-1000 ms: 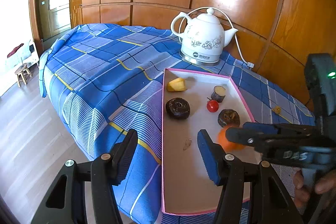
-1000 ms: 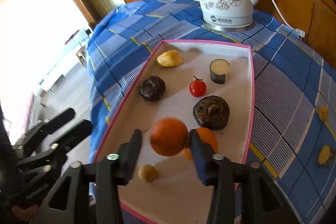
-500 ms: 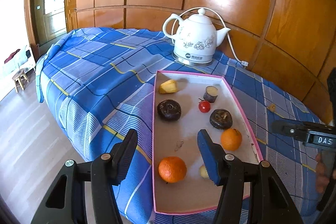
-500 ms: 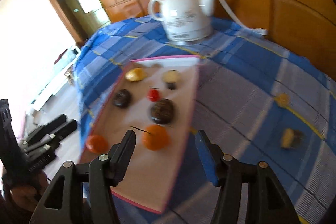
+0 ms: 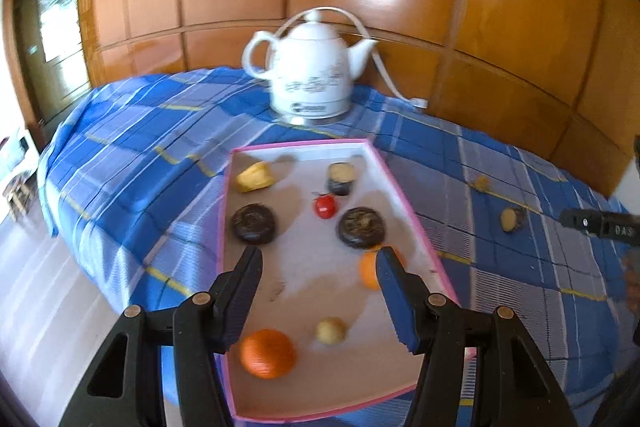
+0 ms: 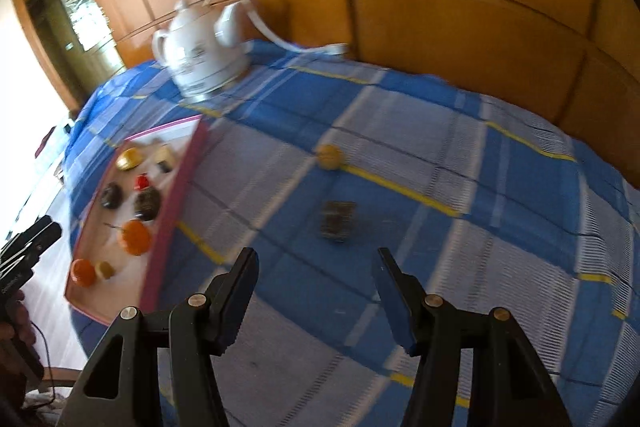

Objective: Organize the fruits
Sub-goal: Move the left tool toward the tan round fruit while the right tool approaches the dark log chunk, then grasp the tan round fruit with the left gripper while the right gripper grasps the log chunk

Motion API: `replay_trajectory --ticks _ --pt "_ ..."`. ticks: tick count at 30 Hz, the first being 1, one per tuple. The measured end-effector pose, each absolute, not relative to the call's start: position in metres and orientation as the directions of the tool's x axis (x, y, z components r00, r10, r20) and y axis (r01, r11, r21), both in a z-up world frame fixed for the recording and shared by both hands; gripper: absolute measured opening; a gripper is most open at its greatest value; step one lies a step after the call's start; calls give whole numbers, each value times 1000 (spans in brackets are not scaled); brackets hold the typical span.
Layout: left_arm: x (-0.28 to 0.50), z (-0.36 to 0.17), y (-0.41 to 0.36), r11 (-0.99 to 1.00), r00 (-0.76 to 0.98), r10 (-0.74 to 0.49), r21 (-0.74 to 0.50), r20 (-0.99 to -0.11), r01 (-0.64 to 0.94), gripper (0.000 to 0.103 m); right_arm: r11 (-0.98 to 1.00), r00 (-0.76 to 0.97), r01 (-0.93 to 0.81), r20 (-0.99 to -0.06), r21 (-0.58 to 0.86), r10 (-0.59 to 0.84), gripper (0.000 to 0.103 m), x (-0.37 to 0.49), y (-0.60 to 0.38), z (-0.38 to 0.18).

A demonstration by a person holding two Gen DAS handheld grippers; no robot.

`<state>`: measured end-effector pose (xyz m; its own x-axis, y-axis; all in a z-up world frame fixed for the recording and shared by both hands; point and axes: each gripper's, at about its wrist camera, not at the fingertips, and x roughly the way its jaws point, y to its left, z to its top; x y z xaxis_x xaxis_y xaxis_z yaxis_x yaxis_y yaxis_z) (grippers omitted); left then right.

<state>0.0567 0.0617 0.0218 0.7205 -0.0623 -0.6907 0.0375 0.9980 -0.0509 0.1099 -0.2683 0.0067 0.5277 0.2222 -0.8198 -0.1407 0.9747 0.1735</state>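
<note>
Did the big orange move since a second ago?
Yes. The orange was between the right gripper's fingers above the tray; now it lies near the tray's near left corner, far from the kettle.

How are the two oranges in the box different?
The near orange lies at the front of the box, by its left side; the far orange lies further back, by the right side. The near orange shows whole, while the far orange is half hidden behind a finger of the left tool. The near orange looks bigger, perhaps only because it is closer. Both are round, orange and loose on the box floor.
</note>
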Motion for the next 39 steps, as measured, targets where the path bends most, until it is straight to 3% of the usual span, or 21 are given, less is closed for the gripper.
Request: replay_trajectory --ticks 6,17,32,36,39 --pt "77 28 15 983 692 -158 -43 -705 180 58 987 532 -38 -833 155 152 60 114 -313 -9" --pt "151 5 -75 940 548 -276 -102 -790 325 37 977 491 16 -853 214 179 60 116 -327 -27" --pt "247 -39 -166 907 457 -304 -109 -836 406 44 964 461 23 -858 265 225 60 122 -325 -26" --pt "266 -57 -179 913 436 -270 -84 -858 400 44 963 466 17 -854 270 231 60 122 -324 -24" --pt "274 -70 -183 917 440 -245 -59 -864 395 38 963 465 15 -854 270 232 60 123 -323 -25"
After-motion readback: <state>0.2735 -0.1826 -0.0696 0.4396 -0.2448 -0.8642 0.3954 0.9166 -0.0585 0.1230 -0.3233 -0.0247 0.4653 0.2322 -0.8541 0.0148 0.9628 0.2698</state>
